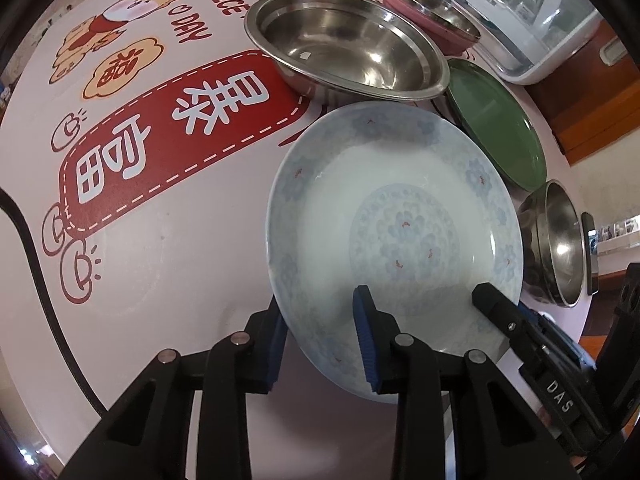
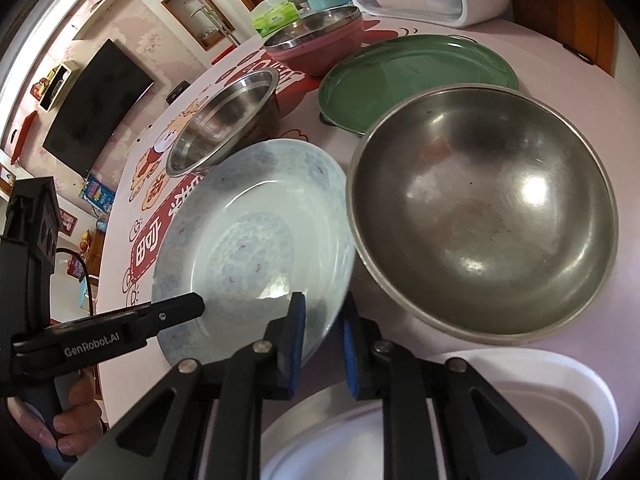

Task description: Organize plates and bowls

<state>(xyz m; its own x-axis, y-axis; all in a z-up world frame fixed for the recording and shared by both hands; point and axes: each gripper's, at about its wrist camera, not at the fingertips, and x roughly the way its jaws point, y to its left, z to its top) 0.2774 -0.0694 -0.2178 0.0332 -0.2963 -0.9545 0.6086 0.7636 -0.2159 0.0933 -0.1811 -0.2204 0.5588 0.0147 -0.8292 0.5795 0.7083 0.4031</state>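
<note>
On the surface (image 1: 180, 280): one patterned plate (image 1: 384, 216), one green plate (image 1: 496, 120), three steel bowls.
Left gripper (image 1: 320, 344) and right gripper (image 2: 320, 340) both pinched the patterned plate's rim.

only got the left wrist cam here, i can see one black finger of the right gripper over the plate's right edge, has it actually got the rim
Observer: Yes. The right gripper has the near rim of the blue patterned plate pinched between its blue pads.
Operator: ok, anything close under that gripper that i can't see
Observer: White dishes lie just below it, nearest the camera, and are wholly out of your view.
Operator: and the steel bowl at my far right, anything in it
Observer: The large steel bowl is empty, with only faint smudges on its bottom.
</note>
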